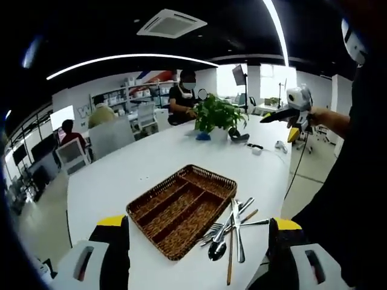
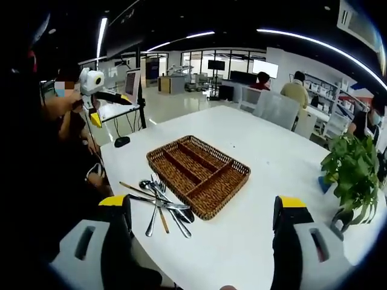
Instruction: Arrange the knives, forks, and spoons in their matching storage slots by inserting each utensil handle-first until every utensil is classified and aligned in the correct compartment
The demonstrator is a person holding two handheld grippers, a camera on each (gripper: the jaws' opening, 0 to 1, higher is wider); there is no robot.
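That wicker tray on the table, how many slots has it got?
4, I think: the wicker tray has three long slots side by side and one short slot across the end nearer the potted plant. All are bare; the cutlery pile lies outside.

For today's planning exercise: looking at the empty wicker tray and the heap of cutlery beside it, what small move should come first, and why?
Probably lower one open hand-held gripper, say the left, toward the cutlery pile and pick a top piece. The tray holds nothing yet, both grippers hang open above the table, and the pieces lie crossed, so a top one should lift cleanest.
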